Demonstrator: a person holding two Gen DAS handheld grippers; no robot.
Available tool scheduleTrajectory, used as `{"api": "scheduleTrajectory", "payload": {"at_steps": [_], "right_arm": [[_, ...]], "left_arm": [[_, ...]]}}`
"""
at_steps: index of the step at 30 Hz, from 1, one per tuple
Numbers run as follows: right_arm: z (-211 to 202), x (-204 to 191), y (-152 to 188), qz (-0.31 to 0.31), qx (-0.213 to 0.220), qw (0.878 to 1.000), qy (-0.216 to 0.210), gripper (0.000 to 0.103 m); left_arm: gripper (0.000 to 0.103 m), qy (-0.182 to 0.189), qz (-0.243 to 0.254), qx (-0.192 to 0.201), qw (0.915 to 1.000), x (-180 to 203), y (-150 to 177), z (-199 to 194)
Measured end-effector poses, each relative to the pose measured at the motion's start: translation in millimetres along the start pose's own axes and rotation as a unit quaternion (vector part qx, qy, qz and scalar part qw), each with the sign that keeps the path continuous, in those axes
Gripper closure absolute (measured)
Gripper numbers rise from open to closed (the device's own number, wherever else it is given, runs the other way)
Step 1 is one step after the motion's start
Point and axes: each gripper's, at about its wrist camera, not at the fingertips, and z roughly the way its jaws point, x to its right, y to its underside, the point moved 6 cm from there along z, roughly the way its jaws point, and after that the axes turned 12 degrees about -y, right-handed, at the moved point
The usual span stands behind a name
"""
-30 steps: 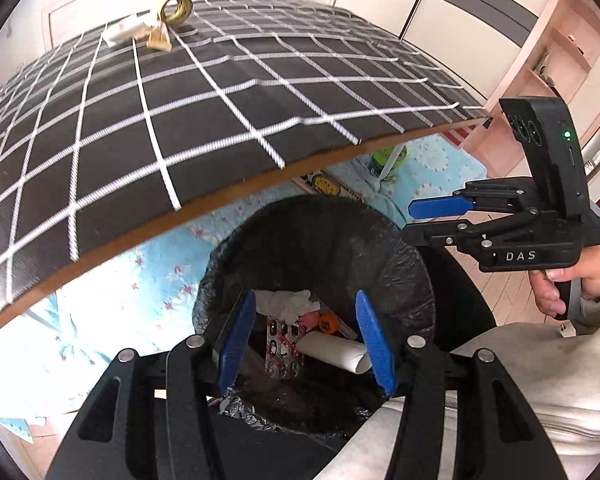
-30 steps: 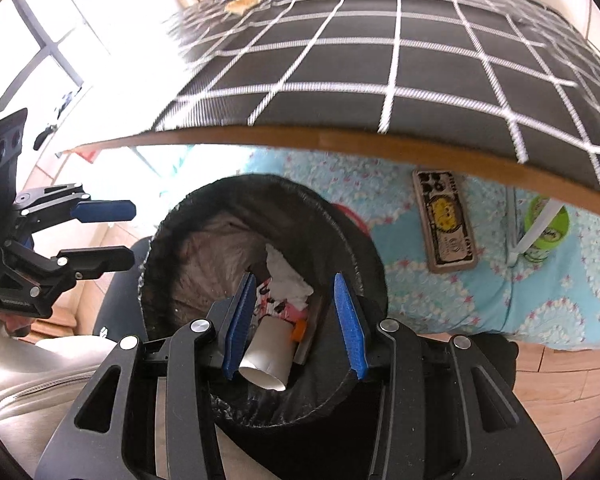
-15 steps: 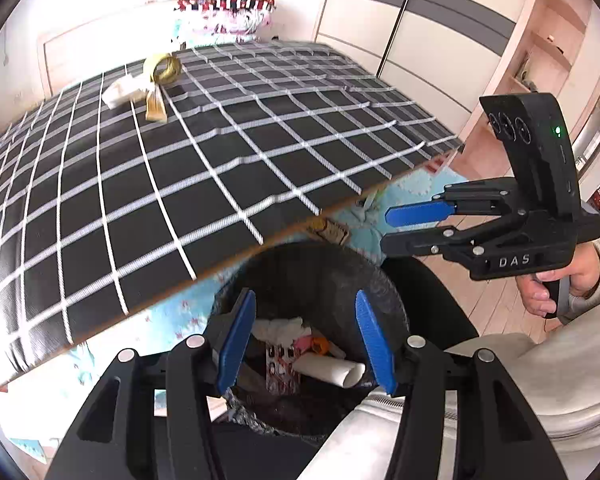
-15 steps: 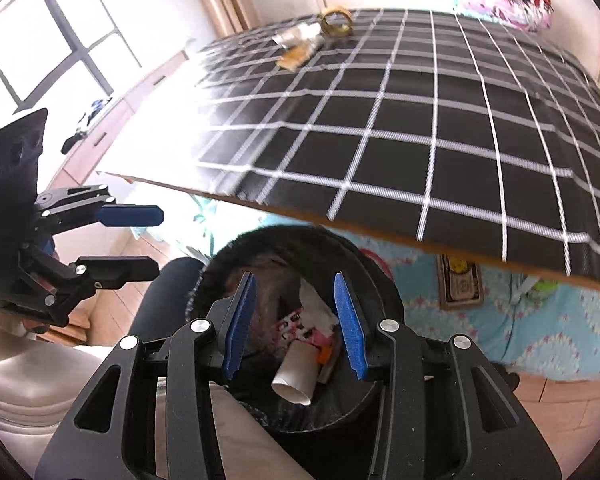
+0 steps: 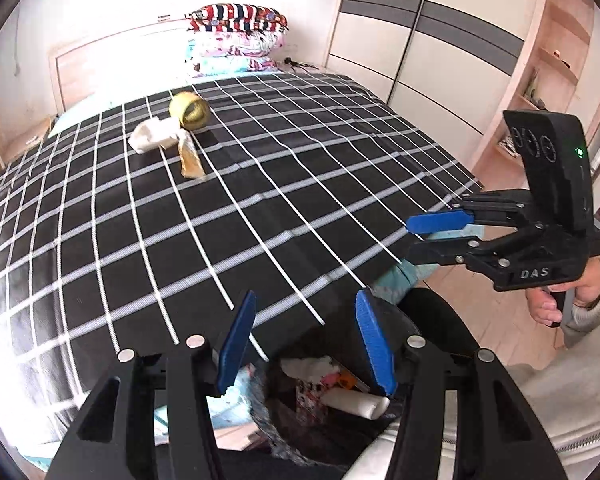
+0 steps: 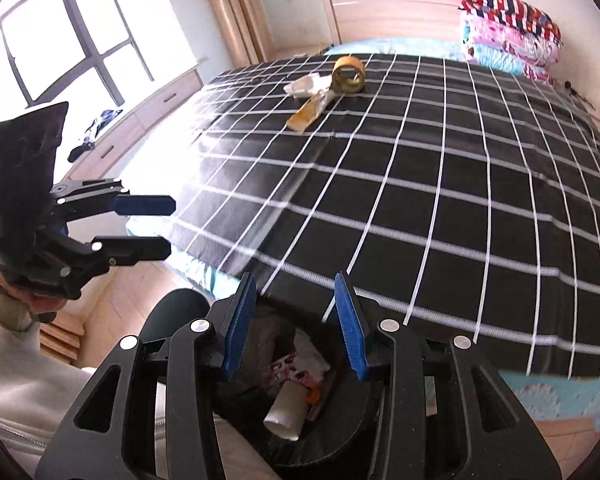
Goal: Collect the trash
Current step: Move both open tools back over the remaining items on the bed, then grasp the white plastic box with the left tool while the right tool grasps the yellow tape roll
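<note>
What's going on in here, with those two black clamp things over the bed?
A person is tidying up rubbish with a hand-held gripper in each hand. Both the left gripper and the right gripper are open and empty, above a black-lined trash bin that already holds a paper cup and wrappers. Left to collect on the checked bedspread, far from the bin: a tape roll, crumpled white paper and a yellowish wrapper.

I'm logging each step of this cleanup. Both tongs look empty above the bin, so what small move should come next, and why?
Probably reach one of the tongs, say the right tongs, across the bed toward the tape roll, crumpled paper and wrapper. Both tongs are open and hold nothing, and the bin already holds trash.
</note>
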Motion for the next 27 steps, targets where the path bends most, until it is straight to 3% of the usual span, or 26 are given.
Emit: {"api": "scheduleTrajectory", "payload": {"at_steps": [13,27], "right_arm": [[14,17,-50,-0.022,0.016,1.0,0.01,0.055],[36,36,-114,-0.033,0.037,0.999,0.014,0.046]], "left_arm": [[0.053,-0.048,-0.031,0.018,0.9982,-68,-55,21],[0.053,-0.068,-0.065,0.011,0.9955,-126,-101,60]]}}
